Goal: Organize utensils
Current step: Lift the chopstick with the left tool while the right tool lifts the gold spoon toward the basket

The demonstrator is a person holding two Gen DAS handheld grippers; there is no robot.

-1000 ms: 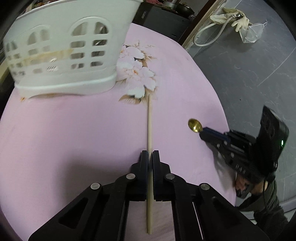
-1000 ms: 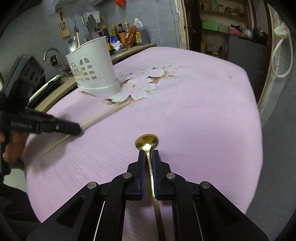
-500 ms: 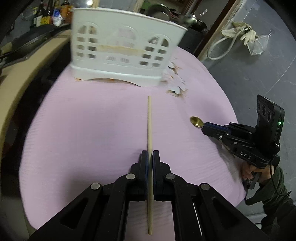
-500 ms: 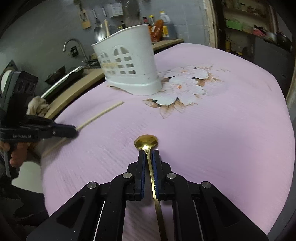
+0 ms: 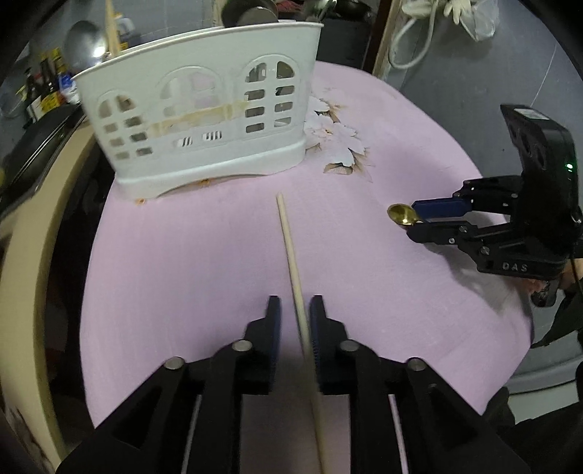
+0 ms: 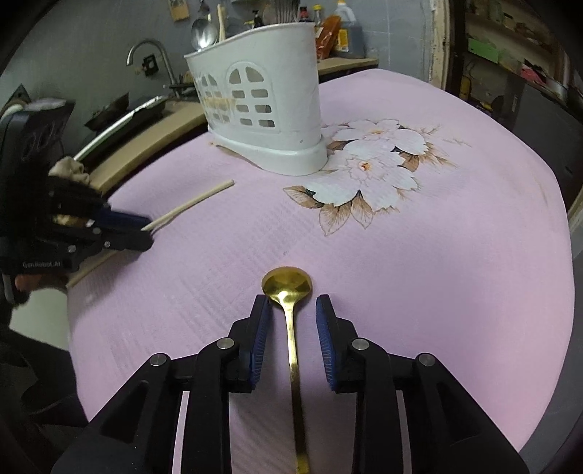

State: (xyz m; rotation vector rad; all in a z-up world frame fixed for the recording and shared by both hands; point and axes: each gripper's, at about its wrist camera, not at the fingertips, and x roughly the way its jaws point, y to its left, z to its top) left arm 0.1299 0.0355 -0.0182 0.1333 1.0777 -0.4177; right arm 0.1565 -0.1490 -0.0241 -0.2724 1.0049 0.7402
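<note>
A wooden chopstick (image 5: 288, 240) lies on the pink tablecloth (image 5: 182, 255), pointing toward the white utensil holder (image 5: 204, 120). My left gripper (image 5: 294, 306) straddles its near end. The jaws are opening, and the stick rests against the right-hand pad with a gap on the other side. In the right wrist view, a gold spoon (image 6: 287, 282) lies on the cloth between the fingers of my right gripper (image 6: 292, 302). Those jaws are also opening, and neither pad touches the handle. Each wrist view shows the other gripper: the right gripper (image 5: 419, 218) and the left gripper (image 6: 142, 229).
The utensil holder (image 6: 262, 98) stands at the table's far side beside a printed flower (image 6: 371, 171), with a metal ladle (image 6: 202, 31) and other utensils in it. A wooden counter edge (image 6: 145, 146) and a faucet (image 6: 145, 51) lie to the left. The table drops off to grey floor (image 5: 473, 91).
Both grippers went from shut on their utensils to parted jaws: the chopstick and spoon now lie loose between the fingers. Both views swung toward the holder, which looks nearer.
</note>
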